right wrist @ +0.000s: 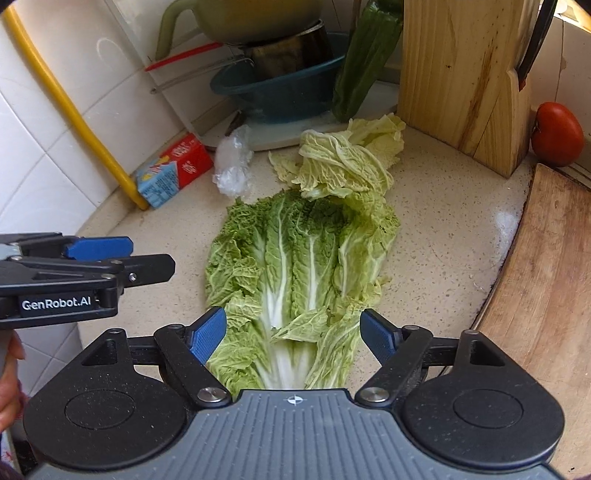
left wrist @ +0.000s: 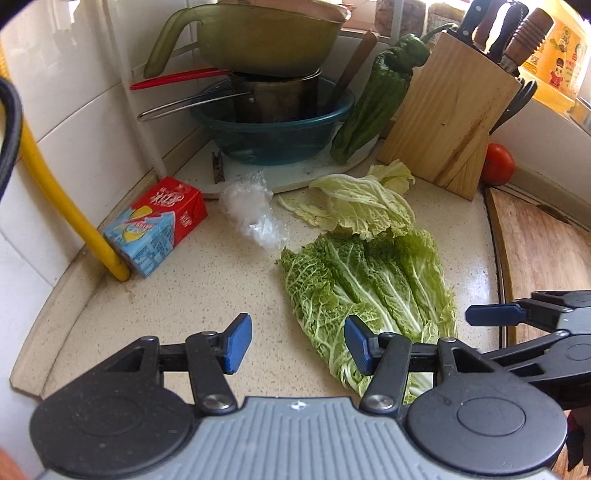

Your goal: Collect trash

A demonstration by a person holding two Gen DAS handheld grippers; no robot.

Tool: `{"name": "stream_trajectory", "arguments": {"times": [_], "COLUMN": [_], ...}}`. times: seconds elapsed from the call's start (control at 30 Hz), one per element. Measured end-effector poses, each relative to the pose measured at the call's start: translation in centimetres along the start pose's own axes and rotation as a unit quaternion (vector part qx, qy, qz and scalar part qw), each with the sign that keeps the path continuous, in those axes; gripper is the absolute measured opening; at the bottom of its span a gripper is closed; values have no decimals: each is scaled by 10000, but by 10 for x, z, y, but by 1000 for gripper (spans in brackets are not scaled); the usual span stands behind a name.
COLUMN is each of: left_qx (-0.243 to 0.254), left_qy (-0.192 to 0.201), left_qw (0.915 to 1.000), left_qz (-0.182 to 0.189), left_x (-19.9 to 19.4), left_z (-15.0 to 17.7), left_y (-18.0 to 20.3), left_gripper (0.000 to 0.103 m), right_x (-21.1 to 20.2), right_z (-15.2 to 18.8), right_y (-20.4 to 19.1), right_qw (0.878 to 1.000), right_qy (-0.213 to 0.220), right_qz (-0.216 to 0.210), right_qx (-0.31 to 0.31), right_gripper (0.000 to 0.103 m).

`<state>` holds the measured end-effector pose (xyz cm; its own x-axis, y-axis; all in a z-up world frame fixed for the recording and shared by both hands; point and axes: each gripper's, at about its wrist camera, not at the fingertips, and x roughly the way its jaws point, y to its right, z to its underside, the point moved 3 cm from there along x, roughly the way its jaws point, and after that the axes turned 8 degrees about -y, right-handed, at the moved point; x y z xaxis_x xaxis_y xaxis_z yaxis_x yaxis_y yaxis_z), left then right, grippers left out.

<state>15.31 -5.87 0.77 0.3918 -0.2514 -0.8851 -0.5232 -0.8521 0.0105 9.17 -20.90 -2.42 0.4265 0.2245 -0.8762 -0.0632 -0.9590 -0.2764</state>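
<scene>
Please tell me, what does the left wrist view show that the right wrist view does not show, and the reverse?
Only the left wrist view shows the knife handles in the block and the yellow bottle. Only the right wrist view shows the person's hand and the white cabbage stems between the open right tool. Both show the cabbage leaves, plastic wrap, red carton, tomato and open left tool.
</scene>
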Motion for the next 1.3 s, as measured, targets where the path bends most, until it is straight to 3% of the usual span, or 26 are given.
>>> {"name": "stream_trajectory", "arguments": {"times": [0.33, 0.57, 0.67, 0.73, 0.8, 0.9, 0.93, 1.03, 1.1, 1.17, 1.23, 1.3], "left_qx": [-41, -116, -227, -303, -389, -446, -439, -471, -544, -552, -538, -513], "left_qy": [-11, -171, -185, -193, -214, -245, -248, -250, -264, -297, -330, -352], "left_qw": [9995, 9992, 9988, 9986, 9982, 9975, 9975, 9974, 9968, 9965, 9965, 9967], "left_qz": [305, 341, 388, 386, 408, 493, 492, 490, 530, 550, 539, 520], "left_x": [5, 8, 7, 8, 10, 12, 12, 13, 14, 14, 15, 16], "left_z": [-11, 4, 9, 11, 12, 15, 15, 17, 18, 19, 20, 20], "left_y": [-22, -39, -49, -53, -56, -57, -57, -58, -60, -61, -62, -63], "left_gripper": [52, 52, 52, 52, 52, 52, 52, 52, 52, 52, 52, 52], "right_x": [30, 37, 27, 20, 25, 49, 54, 53, 51, 45, 38, 33], "right_z": [-8, 0, -4, -12, -21, -23, -21, -18, -12, -6, -3, -2], "right_y": [-16, -31, -30, -26, -20, -10, -11, -16, -23, -32, -40, -39], "right_qw": [9996, 9944, 9948, 9945, 9947, 9935, 9909, 9912, 9884, 9854, 9841, 9864], "right_qy": [-202, -273, -244, -5, -42, -289, -164, -157, -121, -55, -80, -144], "right_qz": [146, 560, 566, 680, 700, 864, 1040, 977, 988, 968, 853, 697], "right_qx": [-149, -851, -812, -794, -748, -680, -834, -880, -1144, -1396, -1557, -1483], "right_gripper": [98, 95, 92, 97, 102, 103, 103, 103, 96, 80, 56, 48]}}
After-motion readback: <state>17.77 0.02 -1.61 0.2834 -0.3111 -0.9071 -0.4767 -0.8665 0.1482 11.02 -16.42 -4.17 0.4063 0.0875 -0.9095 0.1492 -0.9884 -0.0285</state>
